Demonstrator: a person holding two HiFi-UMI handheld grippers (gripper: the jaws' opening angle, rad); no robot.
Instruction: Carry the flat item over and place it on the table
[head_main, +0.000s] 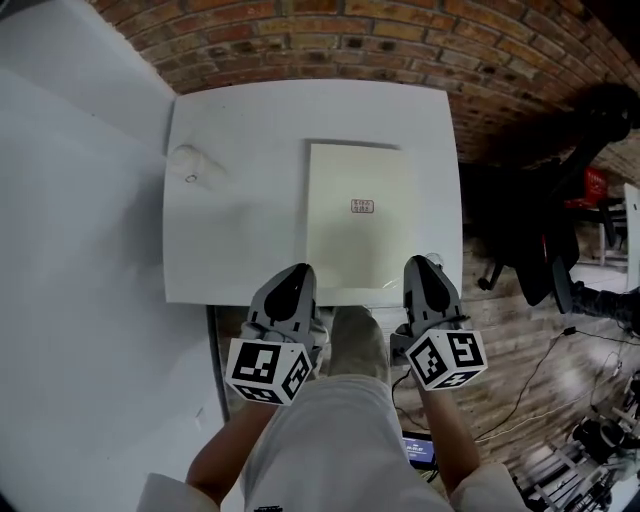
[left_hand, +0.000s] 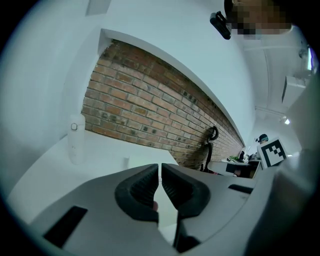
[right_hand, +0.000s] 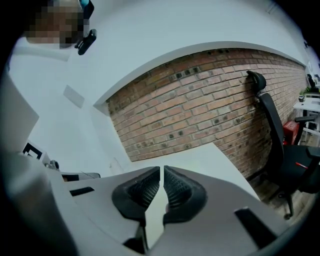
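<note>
The flat item (head_main: 360, 240), a cream rectangular board with a small red label (head_main: 362, 206), lies flat on the white table (head_main: 240, 200), its near edge at the table's front edge. My left gripper (head_main: 294, 274) hovers by the board's near left corner and my right gripper (head_main: 426, 266) by its near right corner, both above the table edge. In the left gripper view the left gripper (left_hand: 160, 168) has its jaws together with nothing pinched, and a strip of the board shows far below. The right gripper (right_hand: 162, 171) looks the same: shut and empty.
A small white cylinder-like object (head_main: 187, 160) rests near the table's far left corner. A brick wall (head_main: 330, 40) runs behind the table. A black office chair (head_main: 560, 190) and cables on the wooden floor (head_main: 530, 390) are at the right. A white wall (head_main: 70, 250) bounds the left.
</note>
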